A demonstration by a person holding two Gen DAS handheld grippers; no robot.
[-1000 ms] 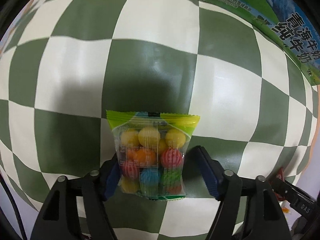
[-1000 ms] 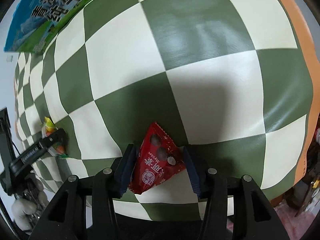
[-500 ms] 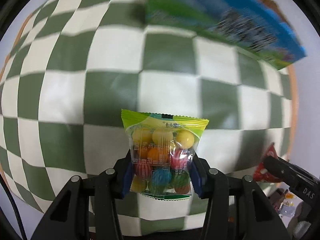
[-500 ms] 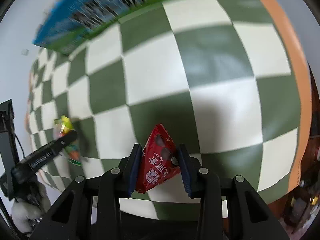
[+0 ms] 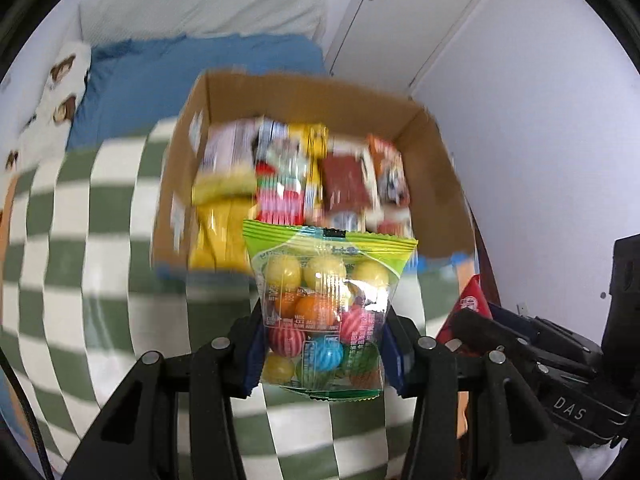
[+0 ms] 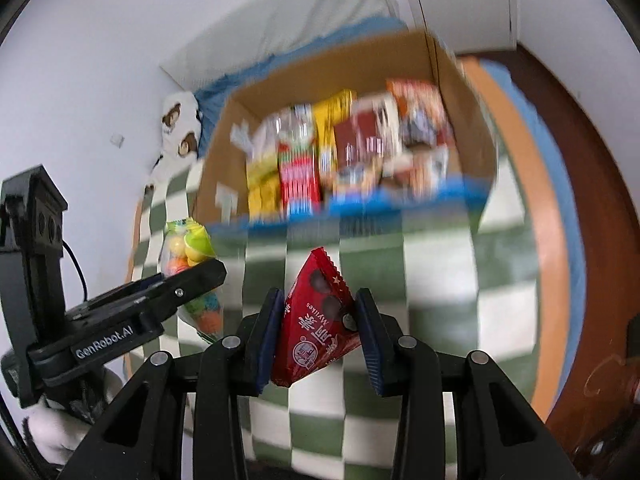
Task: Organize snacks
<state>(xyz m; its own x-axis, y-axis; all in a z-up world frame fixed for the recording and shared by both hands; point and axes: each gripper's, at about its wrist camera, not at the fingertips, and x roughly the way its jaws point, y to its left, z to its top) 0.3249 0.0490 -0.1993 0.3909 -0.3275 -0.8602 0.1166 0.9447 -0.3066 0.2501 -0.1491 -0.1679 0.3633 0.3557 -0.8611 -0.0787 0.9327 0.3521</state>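
While the box (image 5: 304, 96) sits on the checked cloth (image 5: 60, 240) crammed with snacks, both grippers hang just in front of it — the left gripper (image 5: 322, 354) clamped on the gumball bag (image 5: 324, 312), the right gripper (image 6: 318, 338) clamped on the red pack (image 6: 316, 320) — neither packet touching the cloth.

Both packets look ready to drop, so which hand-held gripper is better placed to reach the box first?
Roughly even, slightly the left hand-held gripper: its gumball bag already overlaps the cardboard box front edge, while the right's red packet shows tablecloth ahead.
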